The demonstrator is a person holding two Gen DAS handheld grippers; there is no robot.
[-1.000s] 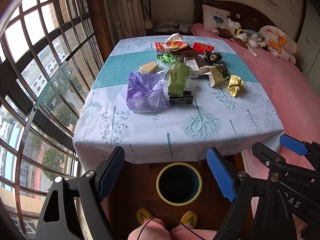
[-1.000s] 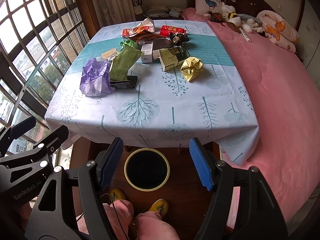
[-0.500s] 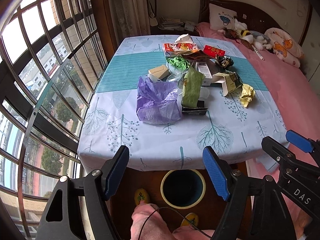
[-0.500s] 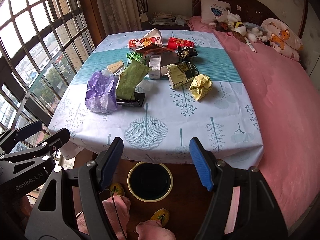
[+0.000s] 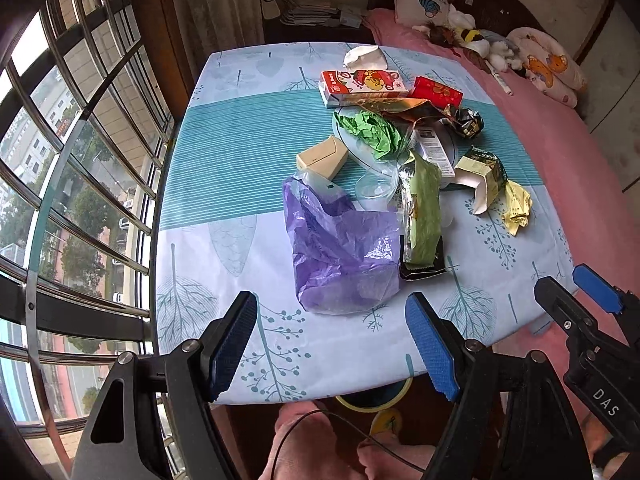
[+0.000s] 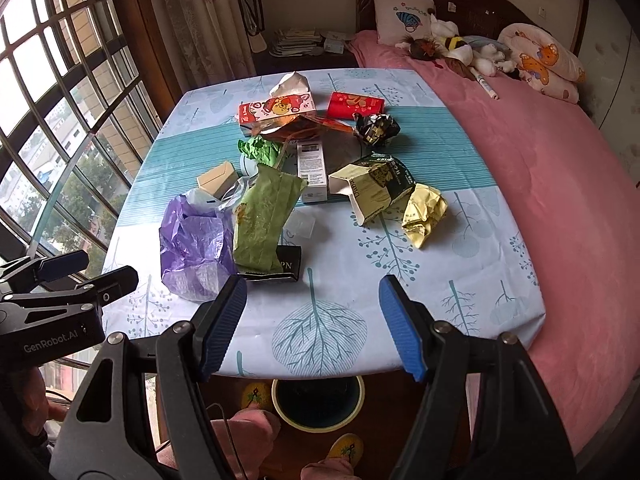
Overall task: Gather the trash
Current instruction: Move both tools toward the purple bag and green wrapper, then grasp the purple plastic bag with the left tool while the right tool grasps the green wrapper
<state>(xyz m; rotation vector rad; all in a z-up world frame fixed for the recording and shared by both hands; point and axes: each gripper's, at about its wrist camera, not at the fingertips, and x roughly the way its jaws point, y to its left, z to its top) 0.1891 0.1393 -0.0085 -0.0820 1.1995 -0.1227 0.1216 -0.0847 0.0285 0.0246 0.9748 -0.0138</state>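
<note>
- On the table [image 6: 472,248] all the trash lies uncollected, as far as we see; we judge the task barely begun; the purple bag [image 5: 344,248], green wrapper [image 6: 262,220] and yellow crumple [image 6: 424,216] sit mid-cloth.
- Our left gripper [image 5: 332,344] and right gripper [image 6: 310,324] both hover spread wide, holding nothing.
- The bin [image 6: 320,404] stands on the floor below the near edge, partly hidden by it.
- The near strip of cloth is bare, giving room; a bed [image 6: 560,184] bounds the right, windows the left.

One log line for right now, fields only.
left gripper open, empty | right gripper open, empty | purple bag on table | bin below edge
</note>
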